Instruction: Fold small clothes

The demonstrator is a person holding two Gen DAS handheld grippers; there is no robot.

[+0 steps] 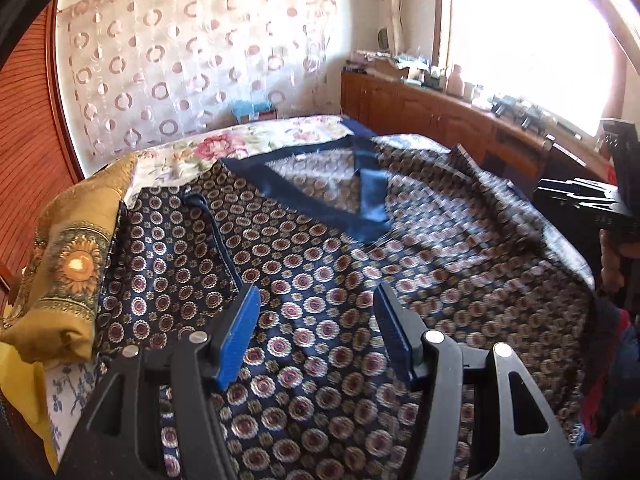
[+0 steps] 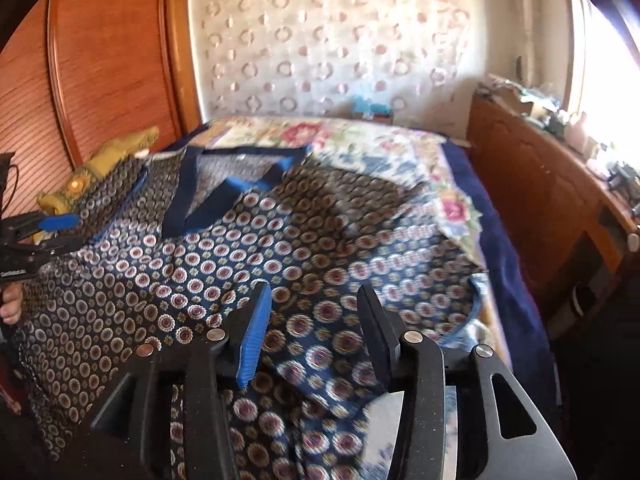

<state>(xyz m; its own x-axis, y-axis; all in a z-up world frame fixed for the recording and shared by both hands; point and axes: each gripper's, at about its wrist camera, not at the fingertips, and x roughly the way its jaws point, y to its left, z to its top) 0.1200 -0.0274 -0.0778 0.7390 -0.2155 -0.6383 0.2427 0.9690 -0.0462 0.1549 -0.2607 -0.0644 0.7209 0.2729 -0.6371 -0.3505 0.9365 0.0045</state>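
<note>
Currently, item one: patterned top (image 1: pixel 320 264) spread flat on the bed (image 2: pixel 496 216), collar far, hem near, directly ahead of both your left gripper (image 1: pixel 316 328) and right gripper (image 2: pixel 312 320), each wide open, holding nothing, equally near the hem.
</note>
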